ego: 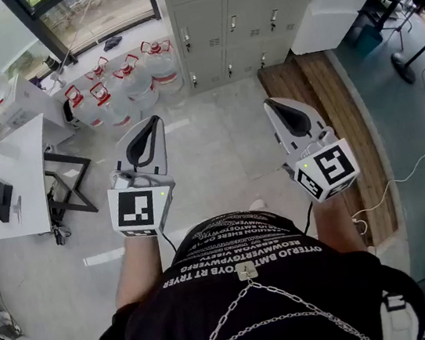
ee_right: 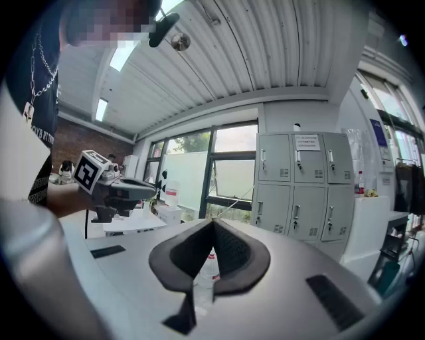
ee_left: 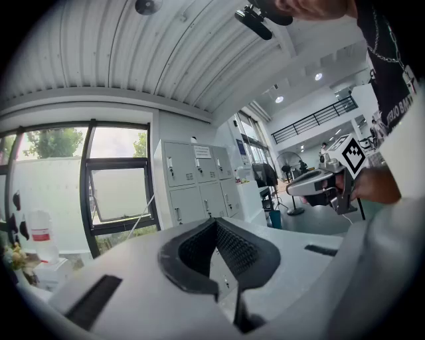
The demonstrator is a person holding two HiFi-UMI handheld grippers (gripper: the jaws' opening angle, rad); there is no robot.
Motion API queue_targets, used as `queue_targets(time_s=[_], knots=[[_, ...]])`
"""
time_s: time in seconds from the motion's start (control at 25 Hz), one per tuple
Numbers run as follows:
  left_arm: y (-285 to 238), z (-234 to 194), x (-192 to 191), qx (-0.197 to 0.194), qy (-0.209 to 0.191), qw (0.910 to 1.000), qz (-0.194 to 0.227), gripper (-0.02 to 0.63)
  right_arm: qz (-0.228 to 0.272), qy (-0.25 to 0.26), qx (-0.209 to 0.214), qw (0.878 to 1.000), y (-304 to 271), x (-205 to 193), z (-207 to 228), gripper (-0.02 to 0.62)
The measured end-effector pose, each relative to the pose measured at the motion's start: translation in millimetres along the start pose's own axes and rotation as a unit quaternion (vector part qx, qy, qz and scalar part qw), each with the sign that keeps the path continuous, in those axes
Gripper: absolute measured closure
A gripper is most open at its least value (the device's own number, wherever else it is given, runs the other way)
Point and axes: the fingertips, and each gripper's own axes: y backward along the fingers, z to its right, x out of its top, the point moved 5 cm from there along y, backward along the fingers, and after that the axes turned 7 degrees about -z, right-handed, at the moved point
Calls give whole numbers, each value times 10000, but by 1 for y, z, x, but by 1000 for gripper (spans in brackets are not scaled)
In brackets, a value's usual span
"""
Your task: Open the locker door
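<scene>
Two tools hang side by side, left tool (ego: 156, 121) and right tool (ego: 269, 104) both pinched closed on nothing. Well ahead across the floor (ego: 217, 145), grey locker doors (ego: 231, 21) stand shut, each with handle and vent slots.

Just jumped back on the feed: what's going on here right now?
A person stands on the open floor with a gripper in each hand, both held out in front of the body. The left gripper and the right gripper are both shut with nothing between their jaws. The grey lockers stand ahead against the wall, well apart from both grippers, and every door in view looks closed. Water bottles sit on the floor left of the lockers.
</scene>
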Motion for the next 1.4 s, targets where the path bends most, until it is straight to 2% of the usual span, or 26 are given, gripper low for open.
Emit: queue_targets(time_s=[0.28,0.4,0.56,0.64,0.8,1.04,1.2,1.4], knots=[[37,-27,-7,-143,61,9992,378,601,-28,-92,-207,9997,2,5,-55,600],[46,-35,-20,-134,77,9996,243,601,-25,-68,-192,9998,1,8,-70,598],[43,-41,-39,-108,167,9998,-14,601,-125,-144,-284,9994,0,3,-70,598],[37,-42,-44,-108,229,9997,-45,601,-149,-301,-264,9991,-3,-2,-61,598],[22,-43,-47,58,405,9990,161,601,-312,-620,-163,9975,-18,-17,-37,598],[-32,-47,-34,435,333,9983,208,601,-405,-631,74,9972,-55,-38,18,598],[-79,-42,-25,320,56,9994,134,601,-336,-697,215,9968,-86,-43,68,598],[-145,-40,-21,310,165,9994,-28,601,-246,-677,359,9968,-114,-45,121,598]])
